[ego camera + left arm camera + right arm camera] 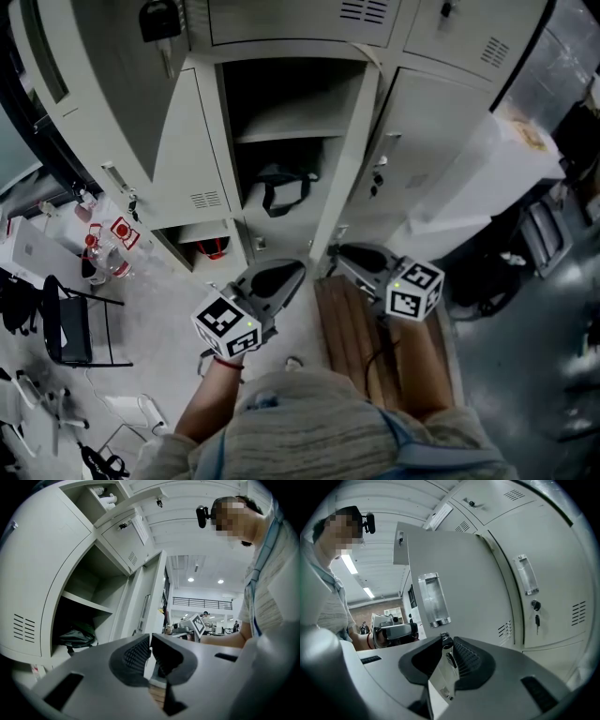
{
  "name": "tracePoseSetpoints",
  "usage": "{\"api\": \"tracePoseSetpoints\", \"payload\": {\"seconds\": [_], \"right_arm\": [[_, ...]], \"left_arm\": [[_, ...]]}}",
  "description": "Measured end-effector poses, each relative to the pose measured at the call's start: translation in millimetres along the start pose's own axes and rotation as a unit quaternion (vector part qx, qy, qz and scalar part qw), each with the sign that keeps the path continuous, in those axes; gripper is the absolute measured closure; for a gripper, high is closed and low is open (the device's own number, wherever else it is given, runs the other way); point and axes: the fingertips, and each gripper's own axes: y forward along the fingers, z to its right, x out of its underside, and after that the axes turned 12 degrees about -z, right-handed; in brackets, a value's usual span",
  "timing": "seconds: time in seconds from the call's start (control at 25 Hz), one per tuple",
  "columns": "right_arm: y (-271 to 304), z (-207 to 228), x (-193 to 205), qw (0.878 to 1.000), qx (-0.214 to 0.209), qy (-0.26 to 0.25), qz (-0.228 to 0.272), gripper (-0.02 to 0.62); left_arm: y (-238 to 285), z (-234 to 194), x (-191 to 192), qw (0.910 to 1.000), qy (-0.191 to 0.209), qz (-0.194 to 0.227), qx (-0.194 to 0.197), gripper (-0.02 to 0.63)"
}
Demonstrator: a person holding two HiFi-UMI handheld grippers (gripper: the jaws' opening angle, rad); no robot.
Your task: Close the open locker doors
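Note:
An open grey locker door stands edge-on beside the open middle compartment. Both grippers hold its lower end from opposite sides. My left gripper is shut on the door's edge; in the left gripper view a thin white strip of the door runs between the pads of that gripper. My right gripper is shut on the same door; in the right gripper view the outer face and handle of the door rise above that gripper, and a latch piece sits at the tips.
A black bag lies under the shelf in the open compartment. Two more open doors hang at the left. A closed locker is on the right. A wooden bench stands under my arms. A chair and bottles are at the left.

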Motion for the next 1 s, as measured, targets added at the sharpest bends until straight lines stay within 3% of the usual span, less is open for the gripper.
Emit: {"api": "tracePoseSetpoints", "payload": {"seconds": [1.0], "right_arm": [[75.4,-18.7,-40.6,0.999,-0.035,-0.029,0.010,0.525]], "left_arm": [[-27.6,-33.9,3.9,0.9979,-0.006,0.011,-0.063,0.601]]}}
